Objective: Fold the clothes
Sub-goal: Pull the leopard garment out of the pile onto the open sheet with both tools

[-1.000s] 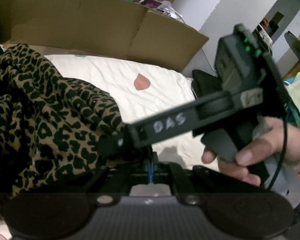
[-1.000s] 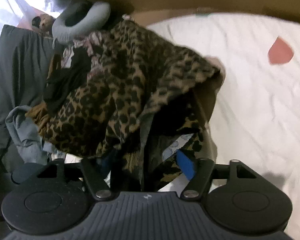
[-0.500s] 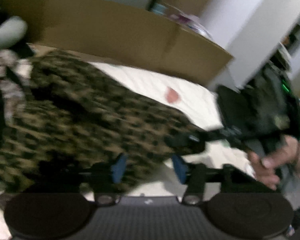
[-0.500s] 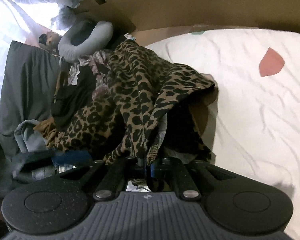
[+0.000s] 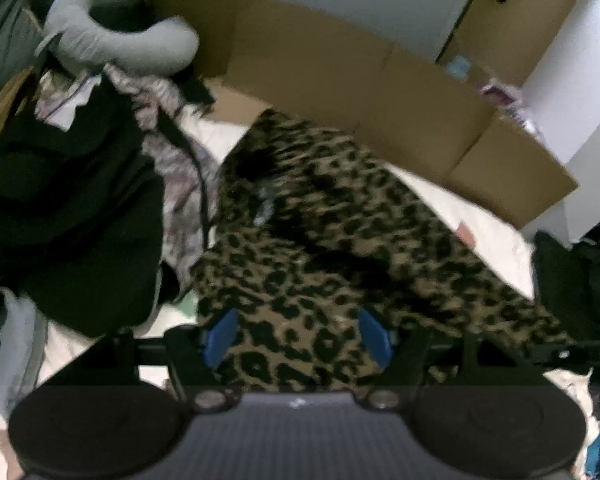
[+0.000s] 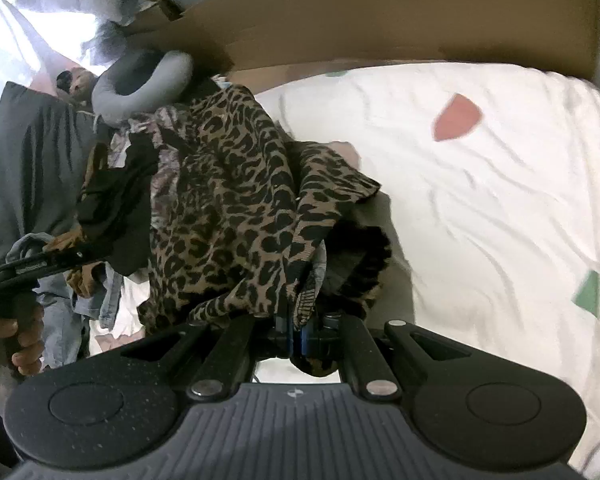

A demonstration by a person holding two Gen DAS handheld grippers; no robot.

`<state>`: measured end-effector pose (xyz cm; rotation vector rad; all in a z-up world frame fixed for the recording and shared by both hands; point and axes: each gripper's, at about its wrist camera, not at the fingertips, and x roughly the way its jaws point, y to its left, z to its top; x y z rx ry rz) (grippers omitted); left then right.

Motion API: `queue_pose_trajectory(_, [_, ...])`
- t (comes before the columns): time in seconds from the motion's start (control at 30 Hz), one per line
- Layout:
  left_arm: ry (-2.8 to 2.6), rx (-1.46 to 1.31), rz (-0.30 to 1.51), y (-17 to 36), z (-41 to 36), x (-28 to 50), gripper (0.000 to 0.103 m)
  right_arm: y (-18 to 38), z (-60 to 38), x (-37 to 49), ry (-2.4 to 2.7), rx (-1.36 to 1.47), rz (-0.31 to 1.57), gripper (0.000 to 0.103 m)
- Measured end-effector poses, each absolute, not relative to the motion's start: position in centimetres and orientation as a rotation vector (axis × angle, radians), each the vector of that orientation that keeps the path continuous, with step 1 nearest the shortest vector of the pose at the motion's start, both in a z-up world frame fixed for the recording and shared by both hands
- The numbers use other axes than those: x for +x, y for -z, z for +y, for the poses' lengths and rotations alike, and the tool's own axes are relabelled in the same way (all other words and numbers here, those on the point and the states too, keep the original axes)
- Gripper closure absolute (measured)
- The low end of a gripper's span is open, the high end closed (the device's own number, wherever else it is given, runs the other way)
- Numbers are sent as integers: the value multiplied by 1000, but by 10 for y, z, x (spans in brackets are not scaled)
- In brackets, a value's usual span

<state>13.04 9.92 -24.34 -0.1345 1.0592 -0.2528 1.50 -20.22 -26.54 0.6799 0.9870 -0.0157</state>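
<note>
A leopard-print garment (image 5: pixel 340 240) hangs stretched over the white bed. In the left wrist view my left gripper (image 5: pixel 296 338) is open, its blue pads (image 5: pixel 220 334) on either side of the fabric without pinching it. In the right wrist view my right gripper (image 6: pixel 300 334) is shut on a bunched edge of the leopard-print garment (image 6: pixel 228 208) and holds it up above the sheet. The right gripper's finger also shows at the far right of the left wrist view (image 5: pixel 572 354). The left gripper, held in a hand, shows at the left edge of the right wrist view (image 6: pixel 28 268).
A pile of other clothes (image 5: pixel 68 208) with a grey neck pillow (image 5: pixel 120 48) lies at the left of the bed. A cardboard wall (image 5: pixel 380 92) runs along the far side. The white sheet (image 6: pixel 480 200) with coloured patches spreads to the right.
My left gripper opened, let go of the garment and swung left toward the clothes pile. My right gripper closed on the garment's edge and lifted it slightly.
</note>
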Motion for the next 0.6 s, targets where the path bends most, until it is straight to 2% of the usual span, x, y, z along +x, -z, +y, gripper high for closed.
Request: queue_pose_trajectory(0.6, [249, -78, 1209, 299, 78, 119, 33, 251, -234, -96, 174, 745, 1014, 102])
